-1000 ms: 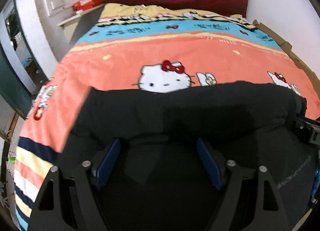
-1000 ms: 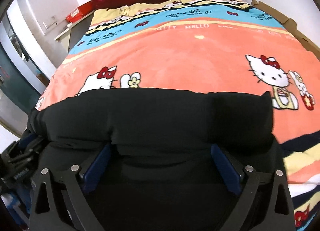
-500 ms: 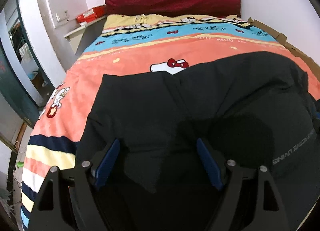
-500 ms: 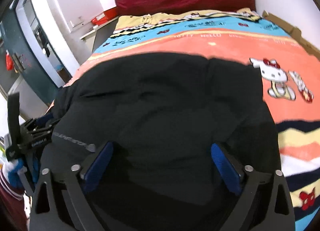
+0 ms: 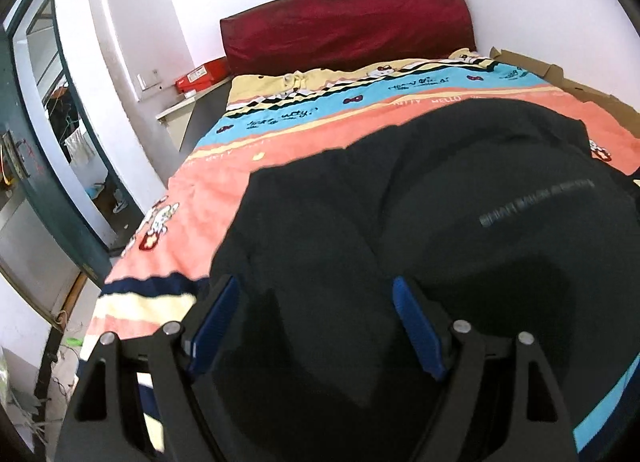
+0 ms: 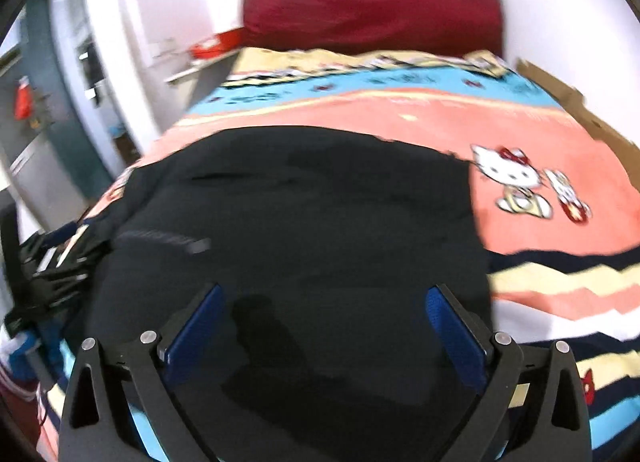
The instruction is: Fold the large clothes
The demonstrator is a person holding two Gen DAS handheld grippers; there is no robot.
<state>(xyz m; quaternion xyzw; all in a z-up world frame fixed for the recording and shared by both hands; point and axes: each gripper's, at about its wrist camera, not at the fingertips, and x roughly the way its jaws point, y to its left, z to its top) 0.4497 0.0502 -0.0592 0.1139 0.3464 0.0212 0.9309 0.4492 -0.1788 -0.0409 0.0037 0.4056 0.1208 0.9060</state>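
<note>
A large black garment (image 5: 420, 230) with grey lettering lies spread on the bed, folded over itself. It also fills the middle of the right wrist view (image 6: 304, 222). My left gripper (image 5: 316, 322) is open above its near left part, jaws wide apart with blue pads (image 5: 416, 326), holding nothing. My right gripper (image 6: 326, 326) is open above the garment's near right part, empty. The left gripper's body (image 6: 52, 258) shows at the left edge of the right wrist view.
The bed carries a Hello Kitty blanket (image 5: 304, 134) in orange, blue and yellow stripes. A dark red headboard cushion (image 5: 344, 30) stands at the wall. A shelf with a red box (image 5: 200, 76) is at the back left. Flattened cardboard (image 5: 560, 78) lines the right side. A doorway (image 5: 48, 142) is at the left.
Both grippers have pulled back and risen from the garment. The garment, bunched in a thick fold a second ago, now lies flatter and spread further up the bed.
</note>
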